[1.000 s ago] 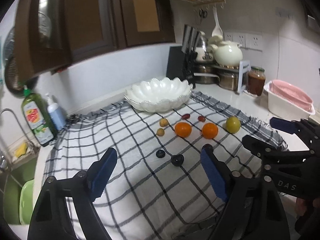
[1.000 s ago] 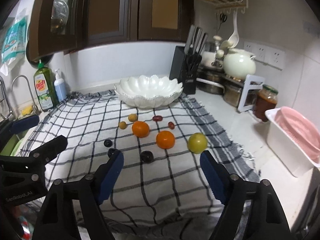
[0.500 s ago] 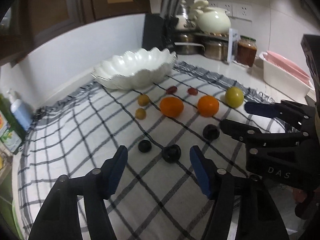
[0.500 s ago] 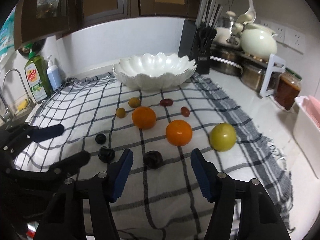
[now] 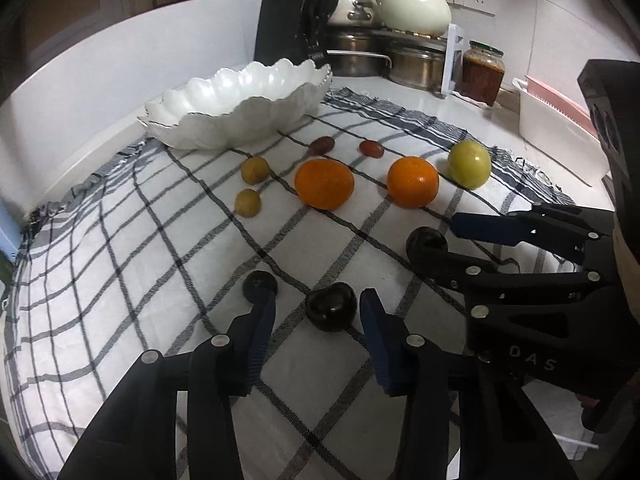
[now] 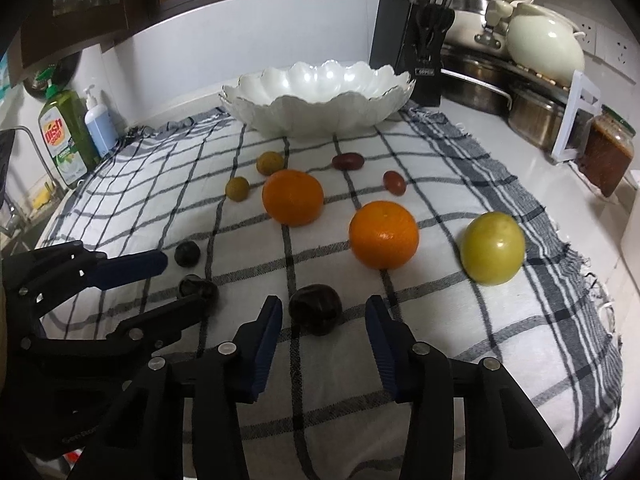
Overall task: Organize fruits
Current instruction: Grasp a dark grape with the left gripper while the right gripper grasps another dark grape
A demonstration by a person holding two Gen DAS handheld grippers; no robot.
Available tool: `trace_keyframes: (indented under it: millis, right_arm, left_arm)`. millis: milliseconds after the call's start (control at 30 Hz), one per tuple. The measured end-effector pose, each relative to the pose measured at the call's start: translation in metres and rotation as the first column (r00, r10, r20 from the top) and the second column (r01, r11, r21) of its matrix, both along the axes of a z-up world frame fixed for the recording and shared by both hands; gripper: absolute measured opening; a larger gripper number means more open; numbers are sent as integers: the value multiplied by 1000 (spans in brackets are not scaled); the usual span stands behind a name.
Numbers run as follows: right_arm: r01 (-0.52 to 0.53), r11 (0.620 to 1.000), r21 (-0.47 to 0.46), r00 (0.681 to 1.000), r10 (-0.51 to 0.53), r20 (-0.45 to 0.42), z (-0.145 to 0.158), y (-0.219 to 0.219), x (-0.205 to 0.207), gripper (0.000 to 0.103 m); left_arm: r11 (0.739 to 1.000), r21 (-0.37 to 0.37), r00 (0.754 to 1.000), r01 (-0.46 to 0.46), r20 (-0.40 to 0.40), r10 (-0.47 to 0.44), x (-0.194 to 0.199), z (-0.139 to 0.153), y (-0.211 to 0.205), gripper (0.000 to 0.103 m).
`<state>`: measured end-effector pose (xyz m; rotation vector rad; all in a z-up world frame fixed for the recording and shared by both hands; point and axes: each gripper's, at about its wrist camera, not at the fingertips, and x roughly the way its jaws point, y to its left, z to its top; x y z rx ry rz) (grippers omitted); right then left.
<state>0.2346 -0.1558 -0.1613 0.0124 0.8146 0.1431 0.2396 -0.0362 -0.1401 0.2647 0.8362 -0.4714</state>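
Note:
On the checked cloth (image 5: 132, 280) lie three dark plums, two oranges (image 5: 324, 189) (image 5: 413, 181), a green fruit (image 6: 492, 253) and several small yellow and red fruits. My left gripper (image 5: 316, 307) is low over the cloth with one dark plum (image 5: 331, 307) between its closing jaws; the pads stand just off it. My right gripper (image 6: 324, 309) likewise straddles another dark plum (image 6: 315, 309), its jaws closing with small gaps on both sides. A smaller dark fruit (image 5: 260, 283) sits at my left finger's tip. The white scalloped bowl (image 6: 320, 116) stands empty behind the fruit.
A knife block (image 6: 424, 40), steel pots (image 5: 416, 66), a cream pot (image 6: 546, 50) and a sauce jar (image 6: 608, 152) line the back right. Dish soap (image 6: 66, 136) and a sink tap are at the left. A white and pink drainer (image 5: 560, 128) stands beyond the cloth's right edge.
Both grippers came forward and down toward the cloth, each arriving around a dark plum. Both pairs of jaws narrowed markedly. No fruit has moved.

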Motion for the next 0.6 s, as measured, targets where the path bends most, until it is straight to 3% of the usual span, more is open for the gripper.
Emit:
trace_keyframes:
  millis: [100,267,600]
  right_arm:
    - [-8,1000,6,1000,8,-16,-3,2,3,40]
    - [-4,1000,1,999,4,-37,-7,4,8,33]
    - [37,999,-9,999,-37,-15,-3,8,1,30]
  left_arm:
    - [1000,-1,1000,17,-10,-17,2,-3,-2,41]
    - [999,-13,998,50,-44,-51,7,-7,-5,29]
    - [995,-71,996,66,-52,-70,8,-2,-1,29]
